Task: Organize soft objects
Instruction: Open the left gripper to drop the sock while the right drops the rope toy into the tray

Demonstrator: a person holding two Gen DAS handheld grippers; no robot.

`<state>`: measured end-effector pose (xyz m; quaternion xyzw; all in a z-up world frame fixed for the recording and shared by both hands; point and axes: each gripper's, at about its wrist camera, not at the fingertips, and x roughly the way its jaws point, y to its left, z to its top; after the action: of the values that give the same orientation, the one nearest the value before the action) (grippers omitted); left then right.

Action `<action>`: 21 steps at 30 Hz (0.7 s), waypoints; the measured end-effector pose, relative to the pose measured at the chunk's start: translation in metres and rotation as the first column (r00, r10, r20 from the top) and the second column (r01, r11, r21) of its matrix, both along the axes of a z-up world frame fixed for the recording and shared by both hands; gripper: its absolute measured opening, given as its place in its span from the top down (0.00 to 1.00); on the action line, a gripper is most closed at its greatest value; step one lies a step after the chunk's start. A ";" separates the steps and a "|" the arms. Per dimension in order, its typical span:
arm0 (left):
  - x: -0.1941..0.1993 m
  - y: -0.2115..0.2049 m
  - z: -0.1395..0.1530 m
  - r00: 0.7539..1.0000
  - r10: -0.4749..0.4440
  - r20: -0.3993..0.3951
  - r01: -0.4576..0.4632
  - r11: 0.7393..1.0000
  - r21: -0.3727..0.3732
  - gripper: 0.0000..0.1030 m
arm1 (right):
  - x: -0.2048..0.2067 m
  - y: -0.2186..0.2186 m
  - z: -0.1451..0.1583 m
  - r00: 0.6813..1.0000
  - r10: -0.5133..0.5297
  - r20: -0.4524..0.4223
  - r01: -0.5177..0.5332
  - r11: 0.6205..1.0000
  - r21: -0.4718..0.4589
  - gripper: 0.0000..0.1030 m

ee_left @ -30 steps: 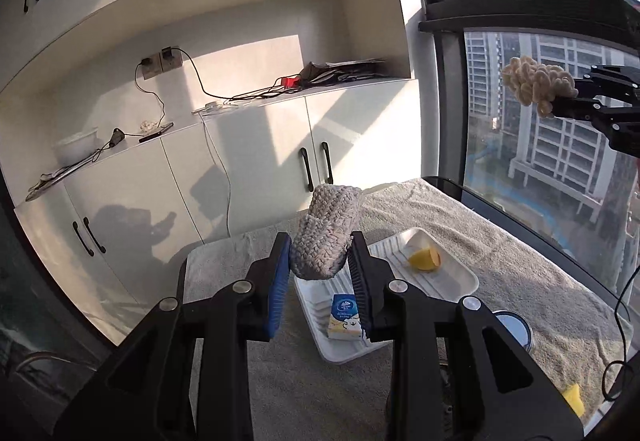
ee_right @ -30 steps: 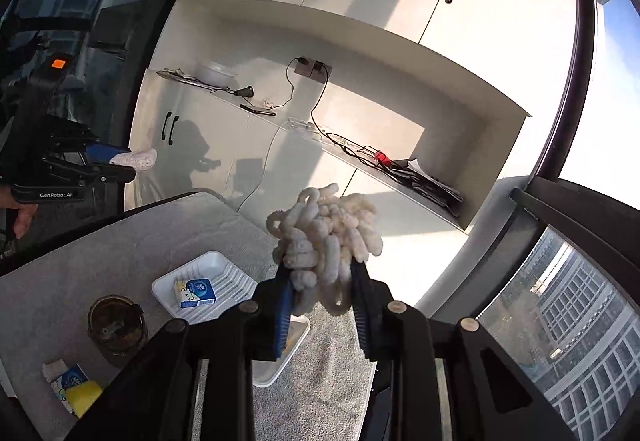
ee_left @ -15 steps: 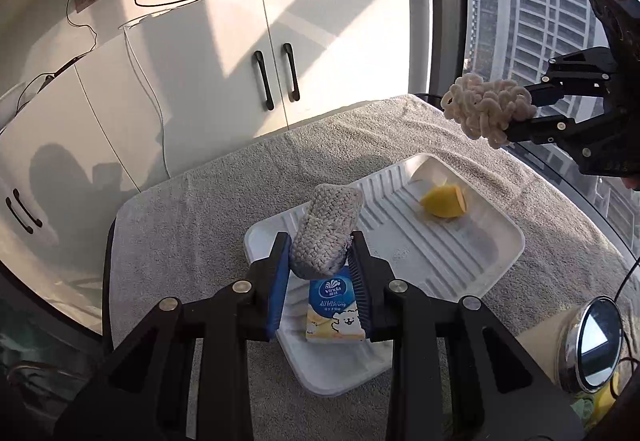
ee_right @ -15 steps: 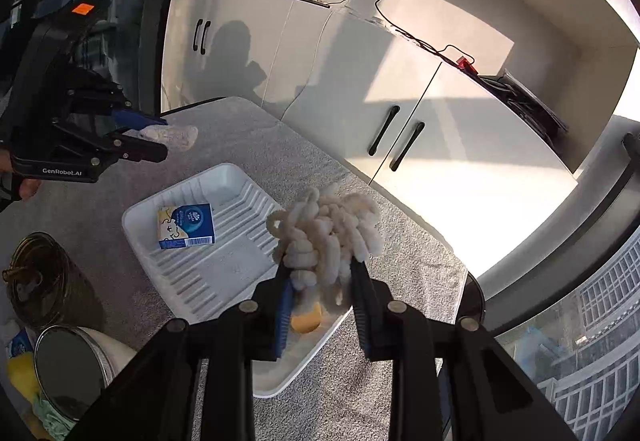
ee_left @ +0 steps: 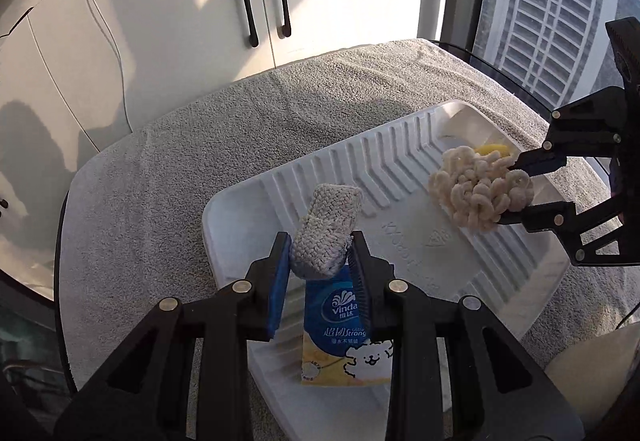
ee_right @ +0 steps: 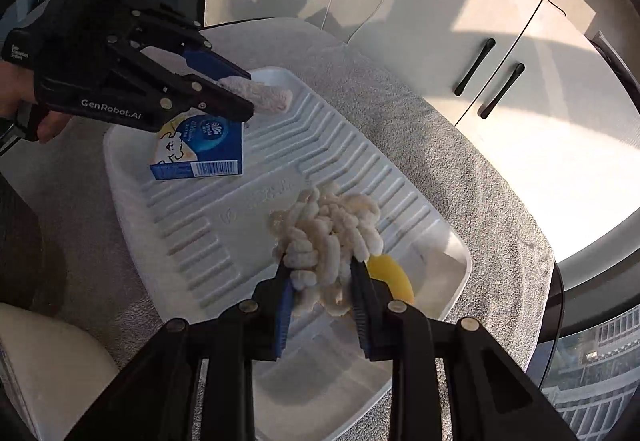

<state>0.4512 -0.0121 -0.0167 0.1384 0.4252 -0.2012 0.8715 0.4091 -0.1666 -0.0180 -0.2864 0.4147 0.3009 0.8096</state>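
Note:
My left gripper (ee_left: 319,255) is shut on a grey knitted pad (ee_left: 327,227) and holds it just above the near-left part of a white ribbed tray (ee_left: 404,157). My right gripper (ee_right: 320,281) is shut on a cream chenille bundle (ee_right: 328,229), low over the tray (ee_right: 192,225) near its far end. A blue and yellow tissue pack (ee_left: 346,325) lies in the tray under the left gripper; it also shows in the right wrist view (ee_right: 200,149). A yellow soft piece (ee_right: 390,277) lies in the tray beside the bundle.
The tray sits on a grey towel-covered table (ee_left: 168,177). White cabinets (ee_left: 264,1) stand behind it, and a window (ee_left: 552,13) is at the right. A cream container (ee_right: 44,361) stands near the tray's near corner.
Both grippers have come down toward the tray with their loads. The right gripper with the chenille bundle has dropped from well above the table to just over the tray.

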 end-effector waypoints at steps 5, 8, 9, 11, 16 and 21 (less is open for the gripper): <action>0.004 0.001 -0.008 1.000 0.011 -0.016 -0.011 1.000 0.012 0.73 | 0.004 0.002 -0.009 1.000 -0.005 -0.015 0.005 1.000 0.002 0.72; 0.008 0.000 -0.014 1.000 0.017 -0.015 -0.017 1.000 0.021 0.72 | 0.008 0.002 -0.013 1.000 -0.002 -0.021 0.002 1.000 -0.008 0.71; 0.009 0.000 -0.015 1.000 0.024 -0.015 -0.024 1.000 0.018 0.71 | 0.007 0.003 -0.015 1.000 -0.003 -0.024 0.002 1.000 -0.006 0.70; 0.011 0.002 -0.016 0.999 0.033 -0.001 -0.033 0.999 -0.001 0.71 | 0.009 0.004 -0.018 1.000 -0.008 -0.027 0.007 1.000 -0.007 0.68; 0.011 0.008 -0.015 0.998 0.059 0.012 -0.059 0.998 -0.004 0.57 | 0.011 0.000 -0.017 0.999 -0.023 -0.027 0.023 1.000 0.013 0.60; 0.010 0.015 -0.011 0.997 0.080 0.020 -0.079 0.997 -0.021 0.49 | 0.008 -0.001 -0.013 1.000 -0.027 -0.013 0.027 0.999 0.019 0.55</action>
<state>0.4616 0.0031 -0.0281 0.1149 0.4191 -0.1692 0.8846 0.4175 -0.1674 -0.0309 -0.2709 0.4206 0.2957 0.8138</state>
